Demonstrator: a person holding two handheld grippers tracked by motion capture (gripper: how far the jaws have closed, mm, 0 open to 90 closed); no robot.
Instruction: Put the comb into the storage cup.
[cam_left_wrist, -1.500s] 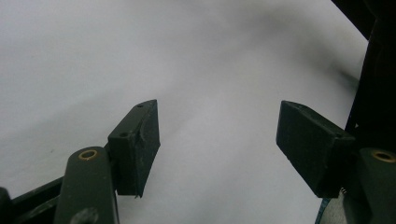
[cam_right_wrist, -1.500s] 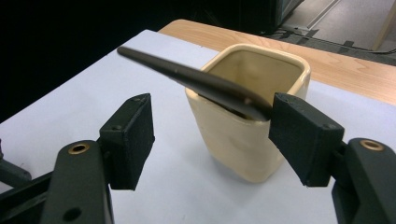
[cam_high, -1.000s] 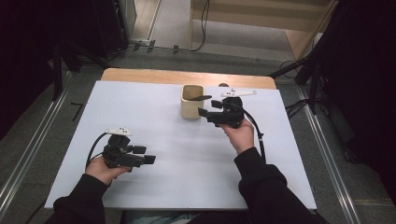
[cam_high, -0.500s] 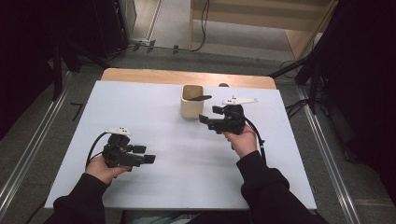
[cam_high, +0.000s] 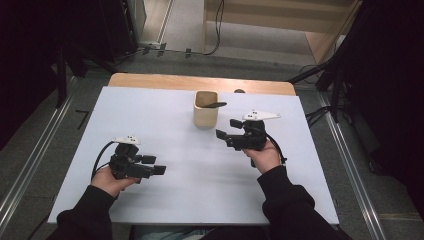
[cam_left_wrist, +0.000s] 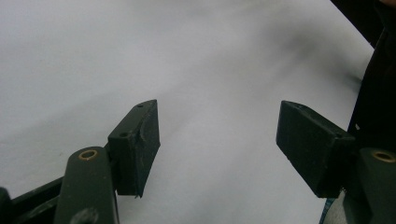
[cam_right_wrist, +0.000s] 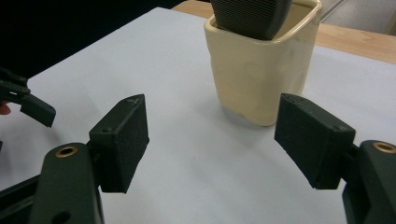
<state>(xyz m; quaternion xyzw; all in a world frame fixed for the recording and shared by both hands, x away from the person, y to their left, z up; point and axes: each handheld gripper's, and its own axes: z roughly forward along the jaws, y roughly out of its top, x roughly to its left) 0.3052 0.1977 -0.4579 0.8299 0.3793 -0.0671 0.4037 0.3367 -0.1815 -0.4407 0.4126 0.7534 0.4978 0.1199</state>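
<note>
Two grippers sit over the white table (cam_high: 165, 110), and the step in hand looks like a reach for the cream cup (cam_high: 205, 109) holding a dark ribbed tool (cam_high: 215, 105). The right gripper (cam_high: 226, 130) has its jaws spread wide with nothing between them; they have just been opening. To do this well, level the jaws and square them to the cup's flat walls before closing. The cup stands near, just ahead of them, toward the table's far edge. The left gripper (cam_high: 155, 165) rests gaping and empty, well apart.
</note>
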